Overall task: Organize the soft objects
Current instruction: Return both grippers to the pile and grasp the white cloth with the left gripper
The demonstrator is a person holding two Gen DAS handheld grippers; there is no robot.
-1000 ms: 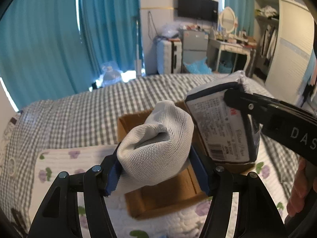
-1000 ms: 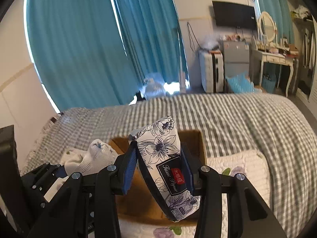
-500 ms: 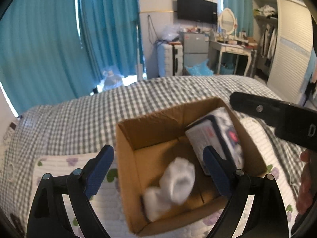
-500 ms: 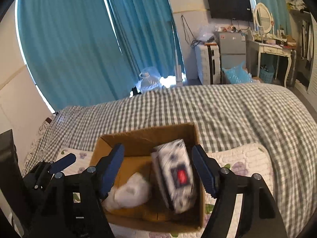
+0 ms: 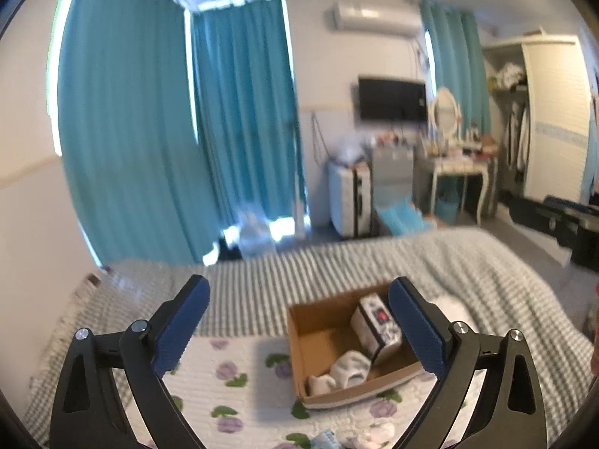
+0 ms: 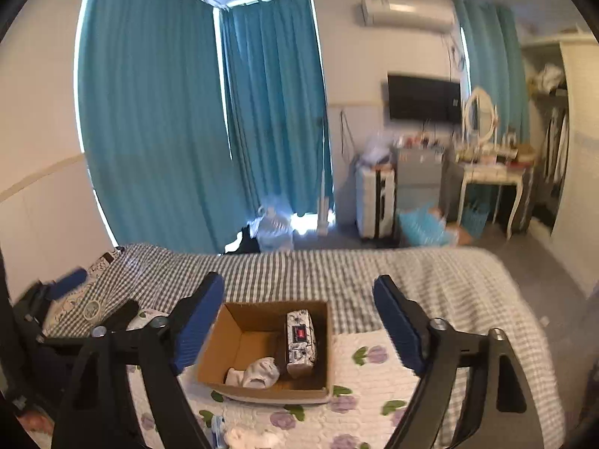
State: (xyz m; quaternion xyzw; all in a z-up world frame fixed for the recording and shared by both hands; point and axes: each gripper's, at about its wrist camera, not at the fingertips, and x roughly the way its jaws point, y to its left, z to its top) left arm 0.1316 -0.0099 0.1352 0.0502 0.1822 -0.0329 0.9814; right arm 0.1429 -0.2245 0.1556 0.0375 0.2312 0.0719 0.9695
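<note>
Left gripper [image 5: 299, 321]: held above the bed with jaws spread wide and nothing between the blue pads [image 5: 179, 331]; the cardboard box is seen ahead of it and slightly to its right.
Right gripper [image 6: 299, 321]: likewise spread wide and empty, raised over the box, which is framed between its fingers.
Cardboard box [image 6: 322, 340]: set on the floral quilt [image 6: 370, 381], which is laid over the grey checked bedspread [image 6: 430, 277]; top open.
White sock [image 6: 258, 372]: lying crumpled on the box floor at the near side.
Tissue pack [image 6: 300, 338]: floral-printed, resting inside the box along its right wall, just beside the sock; whether the two touch cannot be told.
Loose items: a small white soft thing [image 5: 374, 432] and a pale blue packet [image 5: 324, 439] are seen on the quilt near the lower edge, outside the box; both are too blurred to be identified.
Step in hand: two soft objects are judged to be stowed already, with both grippers free between placements.
Next move: one gripper would probably need to be lowered toward the loose items at the near edge of the quilt, closed gently on soft fabric, and carried to the free space at the left of the box.
</note>
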